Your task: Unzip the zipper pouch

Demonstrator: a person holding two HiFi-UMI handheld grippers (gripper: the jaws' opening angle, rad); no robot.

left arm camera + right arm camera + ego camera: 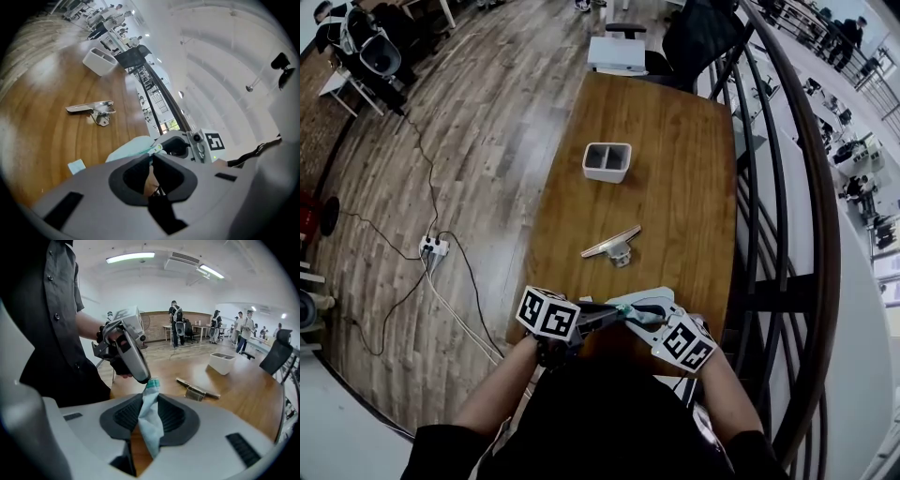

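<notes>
**Mint-green pouch stretched between two handheld grippers**

Wooden table (675,187) fills the middle of the head view, and four kinds of thing can be counted: one zipper pouch (152,427), two grippers, one white two-compartment bin (607,161) toward the upper centre, and one metal bracket (612,246) lying just below it.

Both grippers meet at the lower centre of that view, over the table's near edge, with the pouch held up between them.

Left gripper (152,160) has its jaws drawn together. They pinch the darker green end of the pouch at their very tip.

Right gripper (150,401) has its jaws only partly apart, and the twisted pale fabric is clamped between its ribbed pads (176,416).

Seen from the right gripper view, the pouch's long axis runs almost straight up the frame, from the bottom centre to the left gripper's tip just above centre. From overhead it runs short and roughly left to right. Its fabric is bunched and narrow, and whether the zipper is open I cannot tell.
</notes>
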